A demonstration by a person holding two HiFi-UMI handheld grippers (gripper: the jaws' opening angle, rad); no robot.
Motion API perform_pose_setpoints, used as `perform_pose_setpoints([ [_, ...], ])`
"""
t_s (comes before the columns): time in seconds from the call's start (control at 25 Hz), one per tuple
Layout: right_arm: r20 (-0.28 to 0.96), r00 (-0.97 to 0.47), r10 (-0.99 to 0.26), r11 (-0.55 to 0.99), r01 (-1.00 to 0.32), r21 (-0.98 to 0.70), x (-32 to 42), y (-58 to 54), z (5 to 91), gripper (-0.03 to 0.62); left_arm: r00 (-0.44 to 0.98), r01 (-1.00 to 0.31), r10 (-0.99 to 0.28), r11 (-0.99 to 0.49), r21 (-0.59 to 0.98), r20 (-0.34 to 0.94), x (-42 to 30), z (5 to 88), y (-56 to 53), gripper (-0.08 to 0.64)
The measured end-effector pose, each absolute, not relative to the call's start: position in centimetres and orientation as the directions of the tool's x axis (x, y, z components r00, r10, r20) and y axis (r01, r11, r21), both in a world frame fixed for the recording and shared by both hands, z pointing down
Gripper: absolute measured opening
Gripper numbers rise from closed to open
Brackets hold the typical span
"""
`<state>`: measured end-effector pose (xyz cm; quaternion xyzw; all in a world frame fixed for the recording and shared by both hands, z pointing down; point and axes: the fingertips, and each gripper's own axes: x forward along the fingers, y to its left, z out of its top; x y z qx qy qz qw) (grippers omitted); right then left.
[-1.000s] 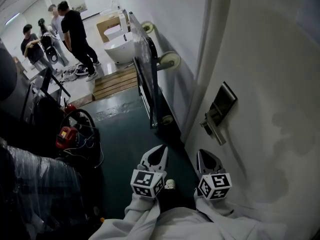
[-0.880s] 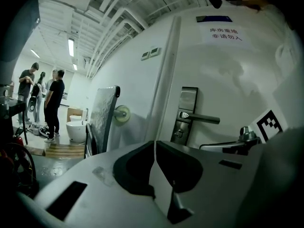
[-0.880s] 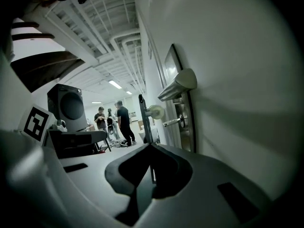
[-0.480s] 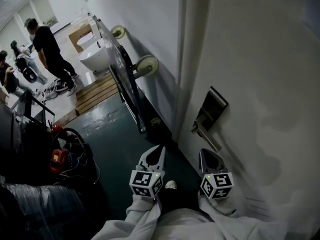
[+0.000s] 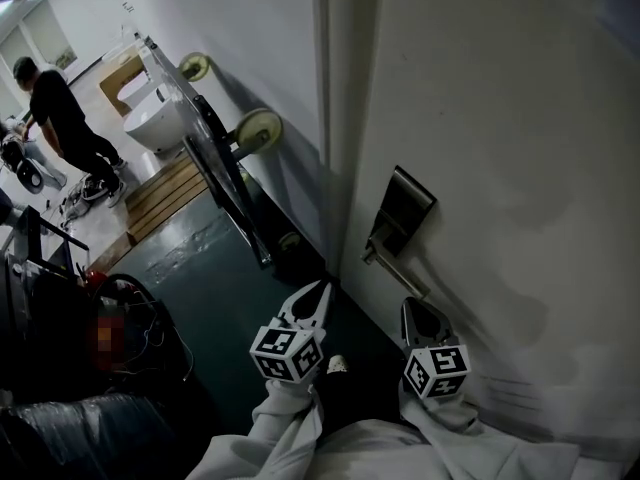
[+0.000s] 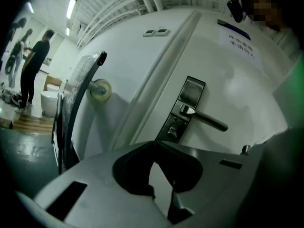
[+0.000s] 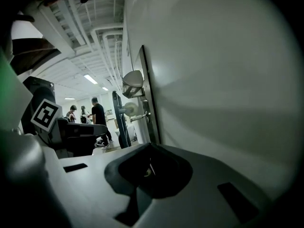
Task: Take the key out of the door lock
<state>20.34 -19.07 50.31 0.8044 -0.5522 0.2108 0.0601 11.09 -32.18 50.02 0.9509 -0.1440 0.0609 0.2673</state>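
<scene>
A dark metal lock plate (image 5: 402,205) with a lever handle (image 5: 392,265) sits on the white door (image 5: 520,168). In the left gripper view the plate (image 6: 186,103) carries the handle (image 6: 205,120), and below it a small metal piece at the keyhole (image 6: 172,132), too small to make out as a key. My left gripper (image 5: 322,288) (image 6: 154,143) is shut and empty, low and short of the plate, pointing at it. My right gripper (image 5: 416,308) (image 7: 150,147) is also shut and empty, held close alongside the door below the handle (image 7: 133,83).
A tall wheeled cart (image 5: 214,153) leans against the wall left of the door. Beyond it are a wooden pallet (image 5: 165,190), a white basin (image 5: 157,118) and a person (image 5: 62,116). Cables and dark gear (image 5: 125,313) crowd the left side of the green floor (image 5: 225,278).
The head view has swung right, so the lock plate and handle now sit further left and nearer. Both grippers keep their places low in the view, still shut. Fewer people show.
</scene>
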Motion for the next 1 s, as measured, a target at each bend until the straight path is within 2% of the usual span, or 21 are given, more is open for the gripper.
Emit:
perform_pose_setpoints([
  [0.2, 0.407, 0.318, -0.856, -0.397, -0.909, -0.126, 20.6, -18.7, 50.2, 0.052, 0.981, -0.194, -0.143, -0.711, 0.676, 0.131, 13.3, 49.8, -32.0, 0.024],
  [0.32, 0.410, 0.334, -0.849, -0.415, -0.902, -0.122, 21.1, -18.4, 50.3, 0.052, 0.996, -0.092, -0.068, -0.567, 0.819, 0.065, 14.9, 50.0, -31.7, 0.027],
  [0.36, 0.411, 0.338, -0.846, -0.418, -0.900, -0.120, 21.2, -18.4, 50.2, 0.052, 0.999, -0.043, -0.036, -0.503, 0.863, 0.029, 15.4, 49.9, -31.5, 0.051],
  [0.4, 0.413, 0.340, -0.845, -0.419, -0.900, -0.117, 21.2, -18.4, 50.2, 0.052, 1.000, 0.007, -0.006, -0.438, 0.899, -0.011, 15.9, 49.7, -31.3, 0.126],
  [0.44, 0.414, 0.340, -0.844, -0.419, -0.901, -0.114, 21.2, -18.4, 50.2, 0.052, 0.999, 0.048, 0.013, -0.381, 0.923, -0.046, 16.4, 49.5, -31.2, 0.156],
  [0.52, 0.419, 0.338, -0.843, -0.415, -0.903, -0.108, 21.2, -18.5, 50.3, 0.052, 0.996, 0.088, 0.026, -0.314, 0.945, -0.084, 17.0, 49.3, -31.1, 0.156],
  [0.88, 0.432, 0.359, -0.827, -0.434, -0.897, -0.086, 21.9, -17.8, 50.2, 0.052, 0.993, 0.117, 0.065, -0.283, 0.952, -0.102, 20.1, 48.8, -31.2, 0.153],
  [1.0, 0.429, 0.364, -0.827, -0.438, -0.895, -0.085, 22.3, -17.7, 50.2, 0.052, 0.995, 0.098, 0.062, -0.270, 0.958, -0.084, 20.7, 49.3, -31.3, 0.098],
])
